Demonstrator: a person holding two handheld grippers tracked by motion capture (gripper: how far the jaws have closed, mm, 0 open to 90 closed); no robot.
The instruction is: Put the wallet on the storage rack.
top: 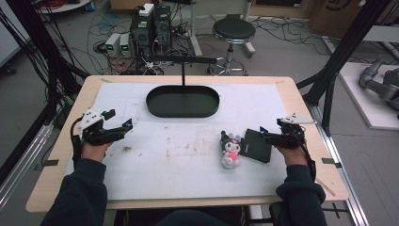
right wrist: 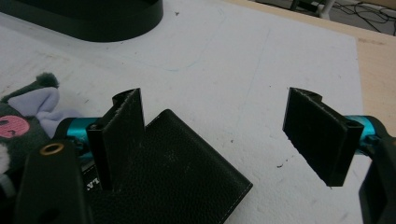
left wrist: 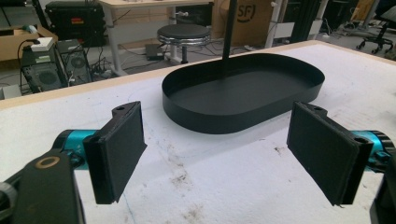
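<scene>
A small plush toy (top: 230, 149) in black, white and pink lies right of the table's middle, with a black leather wallet (top: 257, 145) flat on the white mat just to its right. My right gripper (top: 263, 133) hovers over the wallet's right end, jaws wide apart and empty. In the right gripper view the wallet (right wrist: 173, 177) lies under the left jaw and the plush toy (right wrist: 23, 121) peeks in at the left edge. My left gripper (top: 118, 121) is open at the table's left side, with nothing between its pads (left wrist: 116, 149). A black oval tray (top: 182, 101) sits at the back centre.
A thin black post rises behind the tray (left wrist: 243, 93) and carries a crossbar (top: 183, 60). The white mat (top: 188, 155) is stained near the middle. Beyond the table stand a round stool (top: 233, 32), computer boxes and tangled cables. Black frame posts flank both sides.
</scene>
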